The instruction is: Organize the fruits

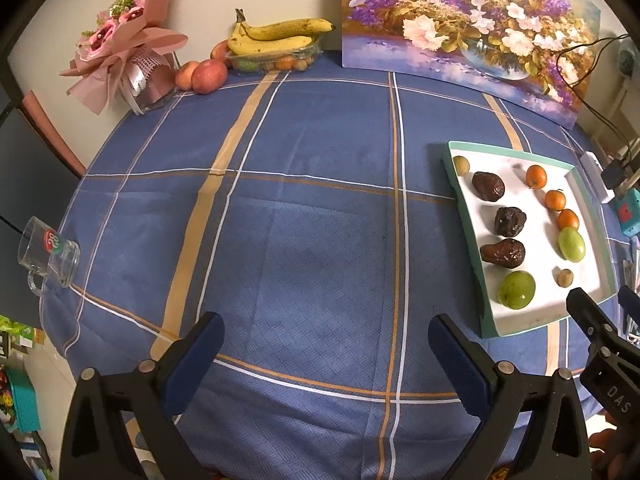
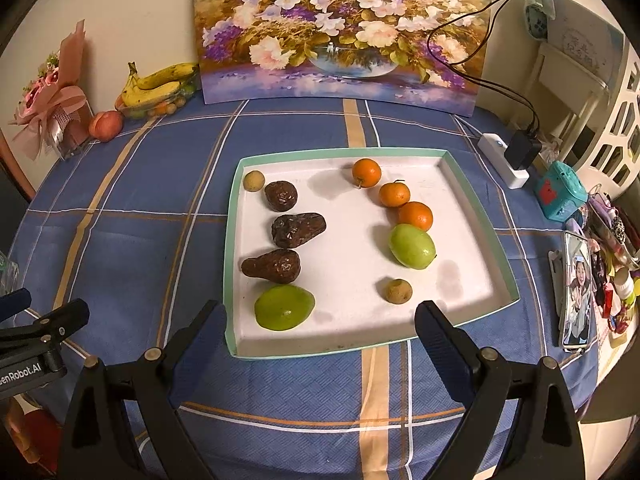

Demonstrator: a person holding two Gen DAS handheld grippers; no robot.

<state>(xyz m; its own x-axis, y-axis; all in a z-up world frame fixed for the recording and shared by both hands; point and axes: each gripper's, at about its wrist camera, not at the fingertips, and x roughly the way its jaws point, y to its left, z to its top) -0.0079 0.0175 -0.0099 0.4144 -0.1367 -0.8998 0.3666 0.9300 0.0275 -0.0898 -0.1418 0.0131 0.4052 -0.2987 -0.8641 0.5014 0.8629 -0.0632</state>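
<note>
Both tongs hang released w/ nothing between the fingers: left gripper over bare blue plaid tablecloth near the table's front edge, right gripper just at the front edge of the white tray, its fingers straddling the tray's front rim. Tray has a teal rim and sits on the table's right half. Inside, left column from back to front: small tan fruit in the back-left corner, then three dark wrinkled fruits in a line, then a green fruit at the front-left corner. Right column: three small oranges running diagonally from back-center toward the right side, the front one touching a second green fruit; another small tan fruit sits apart, near the front-right. Tray's middle is bare white. Along the table's back edge: flower painting leaning on the wall, clear container w/ bananas on top at the back-left, apples just beside it, pink bouquet at the far-left corner. Glass mug lies on its side at the left edge. Right edge: white power strip w/ black plug, teal box, phone w/ lit screen, misc clutter.
</note>
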